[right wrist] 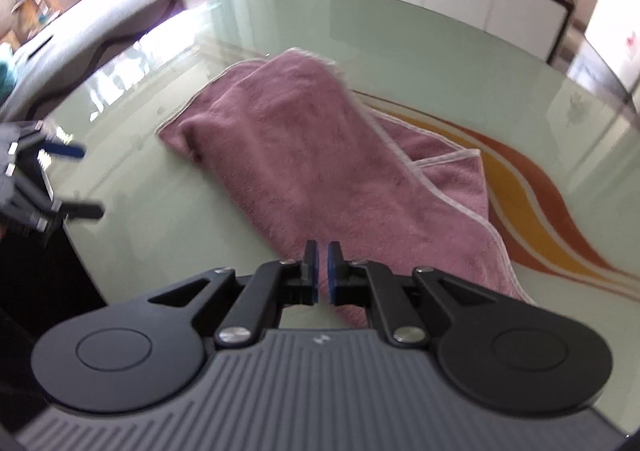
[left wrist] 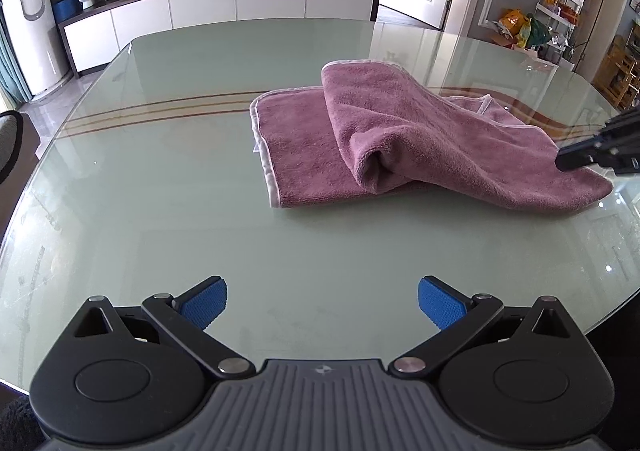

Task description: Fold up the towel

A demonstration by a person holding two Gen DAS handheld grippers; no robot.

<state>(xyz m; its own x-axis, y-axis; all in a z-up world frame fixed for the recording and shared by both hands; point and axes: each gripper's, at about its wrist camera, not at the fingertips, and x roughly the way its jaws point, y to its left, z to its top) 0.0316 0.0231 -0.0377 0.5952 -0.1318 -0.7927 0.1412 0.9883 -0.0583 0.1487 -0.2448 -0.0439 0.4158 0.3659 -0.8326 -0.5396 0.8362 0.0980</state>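
Observation:
A mauve towel point(left wrist: 404, 139) with a pale hem lies on the glass table point(left wrist: 160, 171), partly folded, with one layer draped loosely over the flat lower layer. My left gripper point(left wrist: 322, 303) is open and empty, well short of the towel near the table's front edge. My right gripper point(right wrist: 322, 271) has its blue pads almost together at the towel's point(right wrist: 320, 155) near corner; no cloth shows between them. It also shows in the left wrist view point(left wrist: 568, 161), touching the towel's right end. The left gripper shows open at the left of the right wrist view point(right wrist: 80, 179).
The table has an orange and brown wave pattern point(right wrist: 540, 203) to the right of the towel. A white sideboard point(left wrist: 240, 7) with plants and frames stands beyond the far edge. A grey sofa point(right wrist: 80, 23) is off to the left.

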